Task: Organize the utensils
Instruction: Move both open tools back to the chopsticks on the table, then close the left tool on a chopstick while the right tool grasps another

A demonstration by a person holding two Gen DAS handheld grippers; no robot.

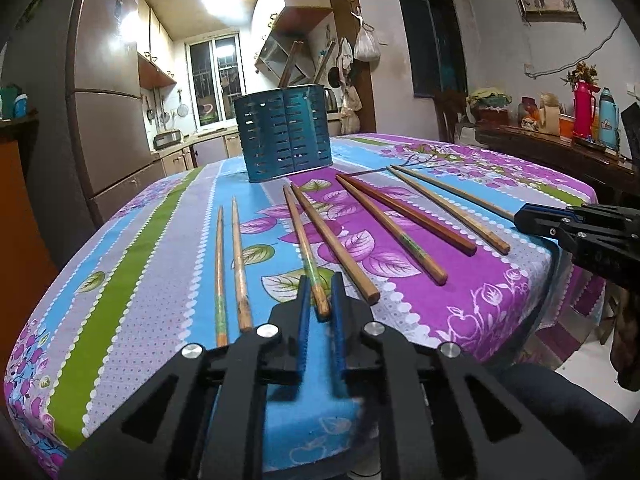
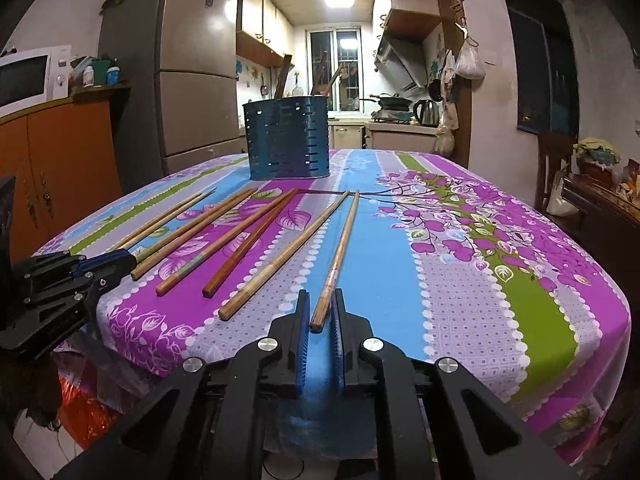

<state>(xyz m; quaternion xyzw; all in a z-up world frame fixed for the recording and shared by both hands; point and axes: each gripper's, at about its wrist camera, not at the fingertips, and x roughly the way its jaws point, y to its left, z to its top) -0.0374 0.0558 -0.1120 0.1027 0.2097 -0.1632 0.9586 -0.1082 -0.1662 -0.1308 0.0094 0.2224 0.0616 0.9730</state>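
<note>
Several wooden chopsticks lie fanned out on the floral tablecloth [image 1: 160,240]. A blue slotted utensil holder [image 1: 284,132] stands upright behind them, with a few utensils sticking out; it also shows in the right wrist view [image 2: 288,138]. My left gripper [image 1: 320,300] is open, its fingers either side of the near end of a green-banded chopstick [image 1: 306,248]. My right gripper [image 2: 320,312] is open, its fingers either side of the near end of the rightmost chopstick [image 2: 338,256]. The right gripper also shows at the table's right edge in the left wrist view [image 1: 532,218].
The table's near edge runs just under both grippers. A fridge [image 2: 188,80] and orange cabinet [image 2: 60,152] stand left of the table. A dark sideboard [image 1: 560,152] with flasks stands to the right. The kitchen lies behind.
</note>
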